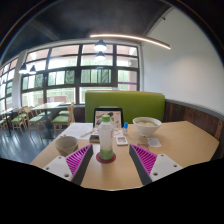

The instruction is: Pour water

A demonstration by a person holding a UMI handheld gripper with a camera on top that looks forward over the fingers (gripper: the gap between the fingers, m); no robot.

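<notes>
Bottle (pixel 105 137): you have it standing upright between the two fingers, long axis vertical, cap end up and pointing at the ceiling; its body is pale and see-through with a green band low down.
Bottle position: it sits over the middle of the desk (pixel 185 140), ahead of you and in line with the tool.
Tool (pixel 106 160): your fingers are spread only as wide as the bottle, one magenta pad (pixel 80 161) at each side of its lower part; the pads look to touch it, yet you cannot tell from here whether they are squeezing it or just standing about it.
White bowl (pixel 146 126): to the right of the bottle and further off, upright on the desk, clear of the tool.
Dark bowl (pixel 66 143): to the left of the bottle, near the left finger, apart from it.
Tablet (pixel 107 116): propped behind the bottle, its dark screen facing you.
Green sofa (pixel 124 102): beyond the desk's far edge.
Windows (pixel 80 70): large panes fill the back wall.
</notes>
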